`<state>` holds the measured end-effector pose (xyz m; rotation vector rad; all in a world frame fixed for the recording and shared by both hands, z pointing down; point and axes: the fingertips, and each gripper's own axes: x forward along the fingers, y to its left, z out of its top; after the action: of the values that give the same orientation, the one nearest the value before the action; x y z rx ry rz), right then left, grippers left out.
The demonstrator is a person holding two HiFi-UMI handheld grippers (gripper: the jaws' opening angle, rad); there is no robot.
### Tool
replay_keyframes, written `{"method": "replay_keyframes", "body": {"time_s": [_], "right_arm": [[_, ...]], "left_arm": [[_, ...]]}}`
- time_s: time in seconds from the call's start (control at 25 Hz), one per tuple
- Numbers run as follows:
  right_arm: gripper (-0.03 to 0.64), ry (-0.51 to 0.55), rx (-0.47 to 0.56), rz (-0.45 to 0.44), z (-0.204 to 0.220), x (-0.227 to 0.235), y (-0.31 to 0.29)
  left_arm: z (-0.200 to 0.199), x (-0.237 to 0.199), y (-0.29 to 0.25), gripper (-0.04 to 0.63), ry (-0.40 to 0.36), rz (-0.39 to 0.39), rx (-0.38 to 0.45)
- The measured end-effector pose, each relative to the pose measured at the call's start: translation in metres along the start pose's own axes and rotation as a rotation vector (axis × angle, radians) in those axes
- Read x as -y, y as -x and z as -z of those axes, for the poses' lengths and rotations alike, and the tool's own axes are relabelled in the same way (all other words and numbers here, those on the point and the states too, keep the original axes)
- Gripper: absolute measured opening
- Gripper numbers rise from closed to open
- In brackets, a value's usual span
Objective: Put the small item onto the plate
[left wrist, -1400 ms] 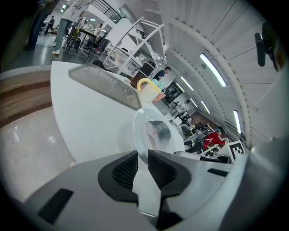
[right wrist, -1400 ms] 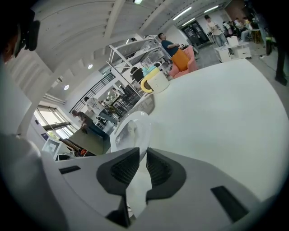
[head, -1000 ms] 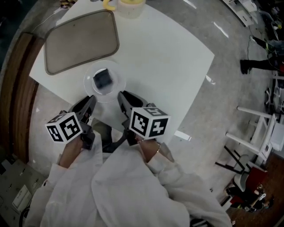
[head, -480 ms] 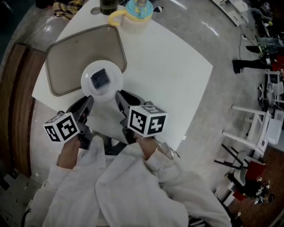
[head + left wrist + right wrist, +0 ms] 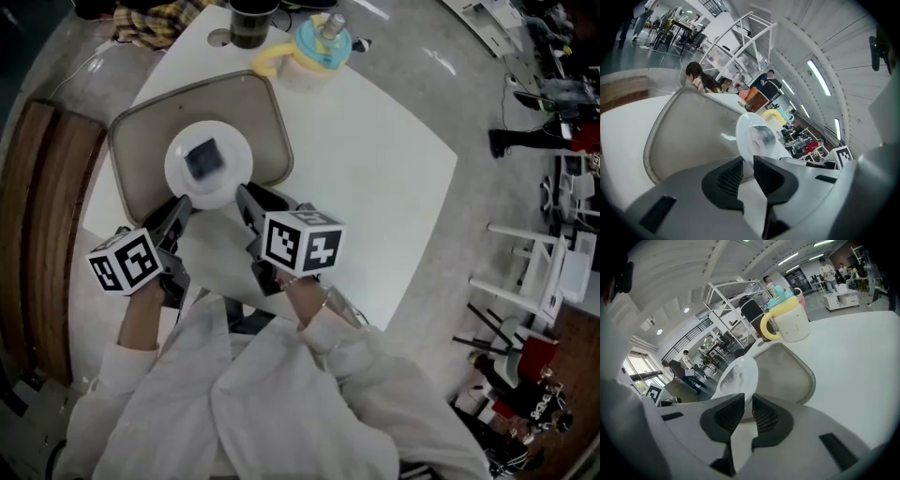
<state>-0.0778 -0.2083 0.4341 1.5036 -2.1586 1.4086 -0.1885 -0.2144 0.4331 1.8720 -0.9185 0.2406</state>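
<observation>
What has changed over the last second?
The left claw and right claw carried the plate away from the person, off the bare table to over the tray. Unchanged: both grip its rim, and the dark item sits on it.

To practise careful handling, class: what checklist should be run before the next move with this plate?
1. Left tongs grip the plate rim: ok.
2. Right tongs grip the rim too: ok.
3. Small item lies on the plate: ok.
4. Plate is over the tray: ok.
5. Plate rests on the tray: cannot tell.
</observation>
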Motion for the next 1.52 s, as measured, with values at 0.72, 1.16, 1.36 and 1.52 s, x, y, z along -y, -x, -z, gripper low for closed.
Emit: {"method": "replay_keyframes", "body": {"time_s": [0.72,1.16,1.36,1.52], "right_arm": [[0.060,-0.037,-0.073,0.021,-0.013,-0.010,-0.071],[0.060,-0.081,-0.107,0.030,-0.012,-0.003,-0.088],[0.061,-0.089,-0.132,0.042,-0.010,0.003,-0.085],[0.061,-0.088,-0.150,0.054,-0.004,0.009,-0.082]], "left_arm": [[-0.041,-0.055,-0.016,0.058,0.039,-0.025,-0.071],[-0.044,-0.068,-0.027,0.060,0.053,-0.042,-0.134],[-0.038,-0.064,-0.031,0.061,0.069,-0.040,-0.159],[-0.030,-0.063,-0.032,0.061,0.070,-0.042,-0.172]]}}
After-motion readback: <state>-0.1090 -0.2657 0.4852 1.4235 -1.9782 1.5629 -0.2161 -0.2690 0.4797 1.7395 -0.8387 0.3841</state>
